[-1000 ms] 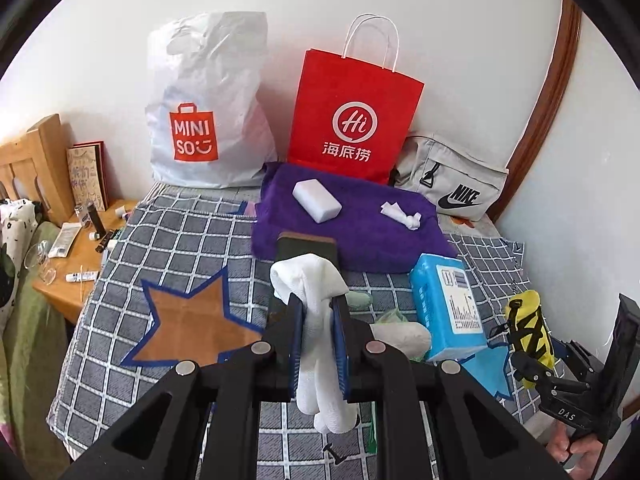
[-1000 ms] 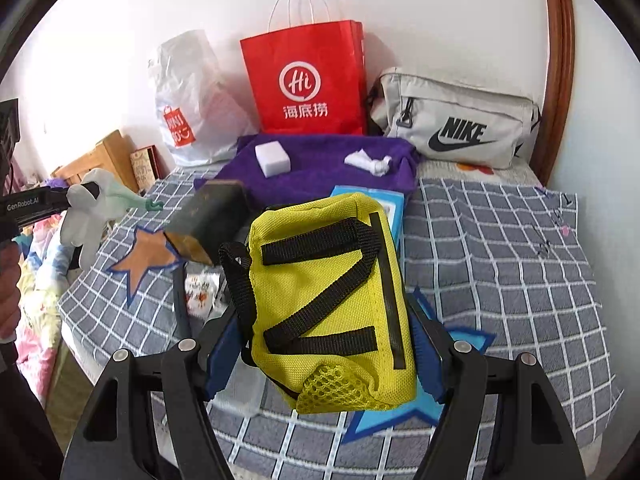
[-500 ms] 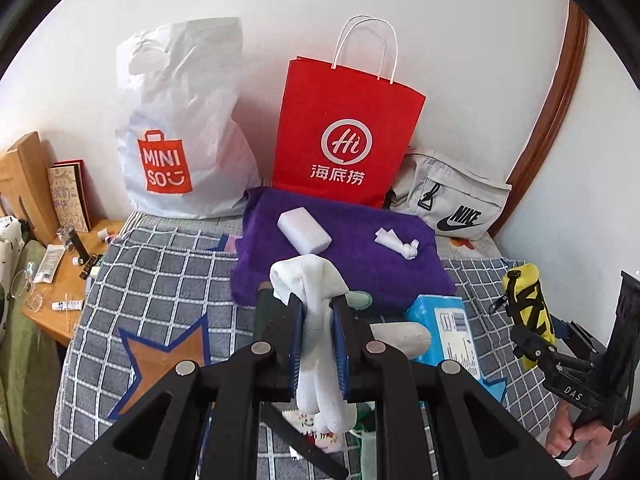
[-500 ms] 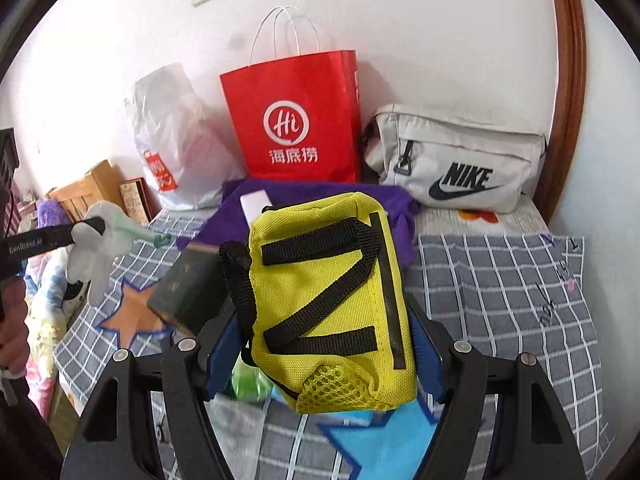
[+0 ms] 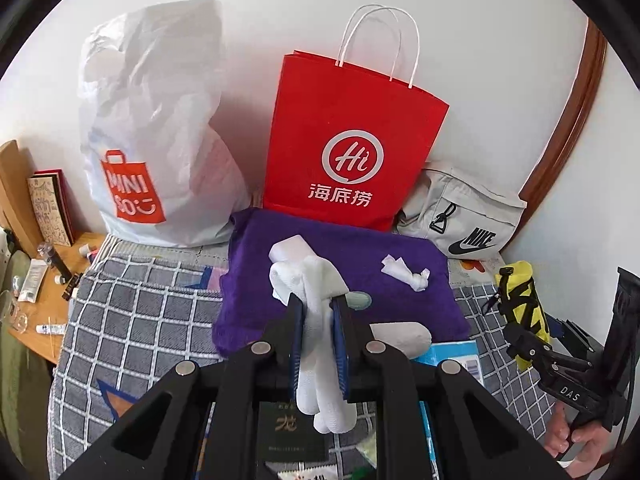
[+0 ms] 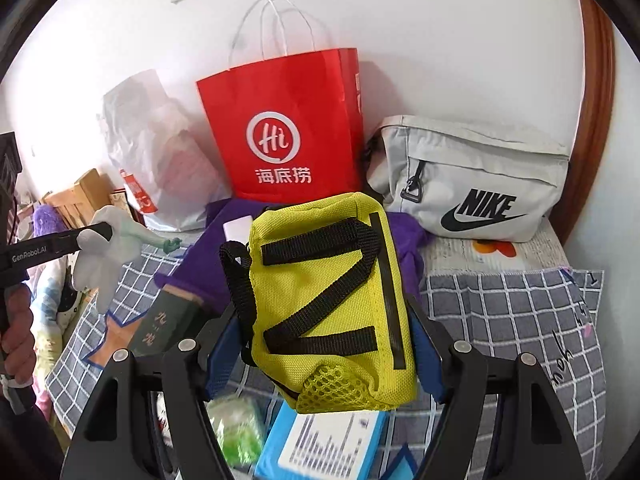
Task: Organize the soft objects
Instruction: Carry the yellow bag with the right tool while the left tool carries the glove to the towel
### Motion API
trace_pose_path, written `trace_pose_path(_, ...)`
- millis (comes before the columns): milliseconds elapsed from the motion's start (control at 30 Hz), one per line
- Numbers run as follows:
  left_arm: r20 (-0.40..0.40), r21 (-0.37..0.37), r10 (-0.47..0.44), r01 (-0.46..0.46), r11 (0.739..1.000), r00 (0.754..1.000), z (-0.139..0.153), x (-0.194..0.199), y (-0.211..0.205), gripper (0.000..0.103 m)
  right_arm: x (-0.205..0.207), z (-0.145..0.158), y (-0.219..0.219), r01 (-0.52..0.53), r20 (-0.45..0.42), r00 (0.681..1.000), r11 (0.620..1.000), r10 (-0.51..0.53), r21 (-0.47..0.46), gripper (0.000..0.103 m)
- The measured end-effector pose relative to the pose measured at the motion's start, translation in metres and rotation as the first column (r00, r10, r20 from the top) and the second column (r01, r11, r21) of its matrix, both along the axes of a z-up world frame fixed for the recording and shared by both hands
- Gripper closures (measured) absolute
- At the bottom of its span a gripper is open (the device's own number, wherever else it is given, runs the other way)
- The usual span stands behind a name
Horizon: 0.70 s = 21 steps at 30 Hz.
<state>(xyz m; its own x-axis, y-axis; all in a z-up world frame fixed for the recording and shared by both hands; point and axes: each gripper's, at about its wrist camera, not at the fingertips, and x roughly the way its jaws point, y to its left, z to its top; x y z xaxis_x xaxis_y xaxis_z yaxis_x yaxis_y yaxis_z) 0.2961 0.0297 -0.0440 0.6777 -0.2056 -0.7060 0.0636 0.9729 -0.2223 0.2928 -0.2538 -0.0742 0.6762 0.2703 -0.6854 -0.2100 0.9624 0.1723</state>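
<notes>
Looking over the bed first, I see its grey checked cover spread across both views, with the white wall behind. At twelve o'clock in the left view a red paper bag stands upright against the wall; a white plastic shopping bag sits just beside it at ten o'clock, and a grey waist bag leans at two o'clock. A purple towel lies on the bed in front of the red bag, carrying a white block and, apart from it, a knotted white scrap.

My right tongs grip a yellow pouch with black straps, the jaws set fairly wide against its two sides; it hangs above a blue packet and a green wrapper lying on the bed. A dark green box lies at nine o'clock of the pouch.

My left tongs are nearly closed, pinching a white sock that drapes over and below the jaws, in front of the towel's near edge. A second white roll lies just beyond at three o'clock.
</notes>
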Motion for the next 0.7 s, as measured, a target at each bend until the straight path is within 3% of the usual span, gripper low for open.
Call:
trace_pose_path(400, -0.040, -0.055, -0.047, 0.045, 0.997, 0.998, -0.024, 0.068, -0.021, 0.089, 0.074, -0.027, 0.007, -0.019, -0.064, 0.998, 1.000, 0.019, 0.002, 0.030)
trace_pose_path(700, -0.115, -0.076, -0.071, 0.062, 0.995, 0.991, -0.069, 0.108, -0.021, 0.089, 0.114, -0.062, 0.013, -0.027, -0.114, 0.993, 0.999, 0.024, -0.031, 0.030)
